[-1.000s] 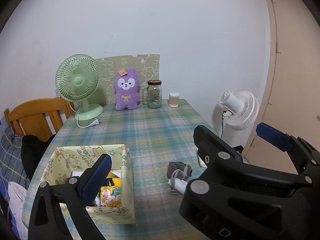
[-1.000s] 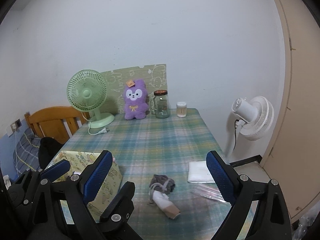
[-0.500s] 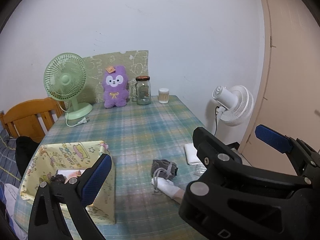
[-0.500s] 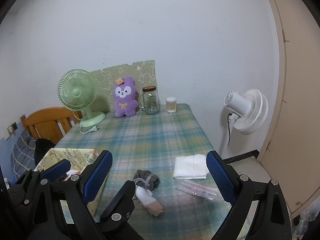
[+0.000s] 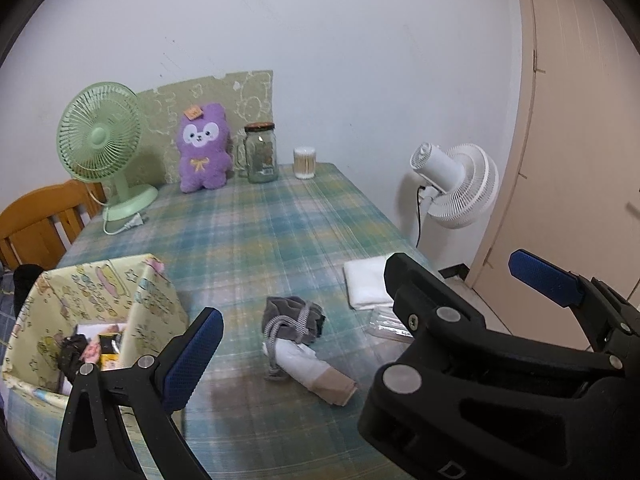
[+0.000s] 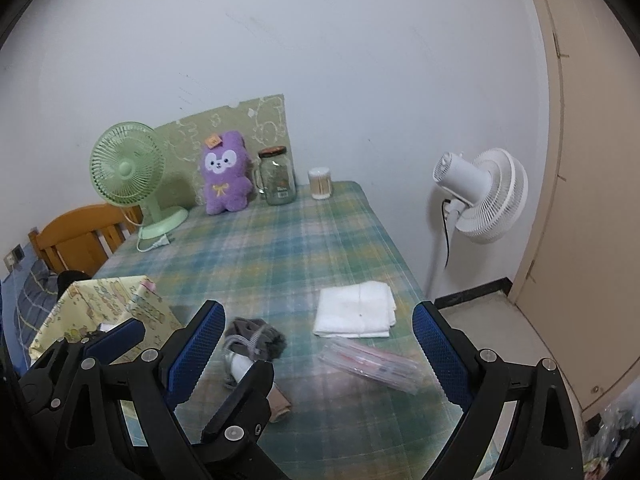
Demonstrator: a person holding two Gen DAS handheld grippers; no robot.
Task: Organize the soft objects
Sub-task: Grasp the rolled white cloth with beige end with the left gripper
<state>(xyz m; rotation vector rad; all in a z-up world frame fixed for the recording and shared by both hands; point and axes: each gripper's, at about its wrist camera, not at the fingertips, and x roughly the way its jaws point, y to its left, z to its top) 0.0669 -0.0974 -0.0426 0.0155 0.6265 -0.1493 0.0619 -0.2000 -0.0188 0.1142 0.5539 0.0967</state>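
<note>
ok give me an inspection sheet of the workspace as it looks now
surface: table under a checked cloth, level.
job's things: rolled socks lying loose; folded white cloth near the right edge; patterned box on the left, already holding items.
clutter: plastic sleeve, purple plush, jar, cotton swabs.
grippers: left claw open and empty; right claw open and empty.
cables: green fan cord loose on the table, unplugged; white fan cord hanging down.
surroundings: wooden chair, door.
</note>
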